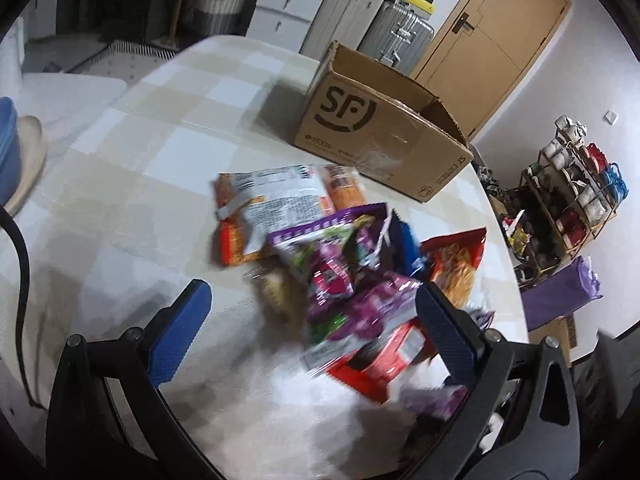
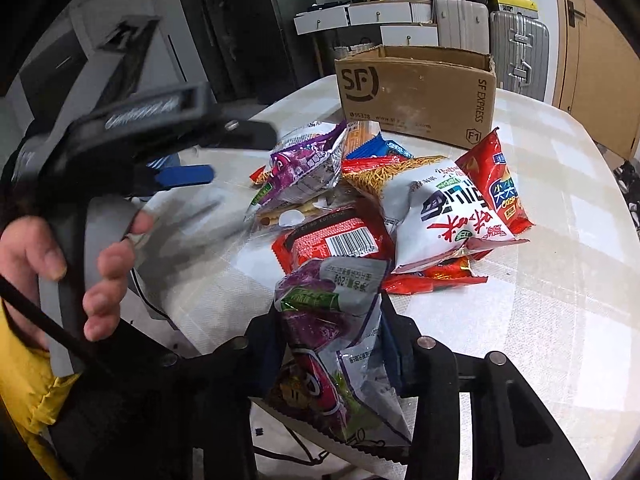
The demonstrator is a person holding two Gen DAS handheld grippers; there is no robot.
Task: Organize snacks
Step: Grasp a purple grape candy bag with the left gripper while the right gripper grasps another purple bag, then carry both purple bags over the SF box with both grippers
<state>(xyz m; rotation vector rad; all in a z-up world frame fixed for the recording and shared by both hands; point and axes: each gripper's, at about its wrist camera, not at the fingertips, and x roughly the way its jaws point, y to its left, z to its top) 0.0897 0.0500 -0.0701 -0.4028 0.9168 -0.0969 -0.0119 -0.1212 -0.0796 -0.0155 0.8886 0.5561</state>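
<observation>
A heap of snack packets [image 2: 360,184] lies on the checked tablecloth, in front of an open cardboard box [image 2: 416,96] marked SF. My right gripper [image 2: 332,344] is shut on a purple and silver snack packet [image 2: 332,312], whose lower end hangs out below the fingers. A red packet [image 2: 336,240] and a white one [image 2: 440,216] lie just beyond it. In the left wrist view my left gripper [image 1: 312,328] stands open above the near side of the blurred heap [image 1: 340,264], its blue pads [image 1: 180,332] wide apart and pressing nothing. The box [image 1: 380,136] stands behind.
A hand in a yellow sleeve [image 2: 24,360] holds the left gripper [image 2: 240,156] at the table's left. The round table edge [image 1: 504,240] curves along the right. Suitcases [image 1: 400,32], drawers and a wooden door [image 1: 492,24] stand behind. A cup rack [image 1: 572,192] is on the floor.
</observation>
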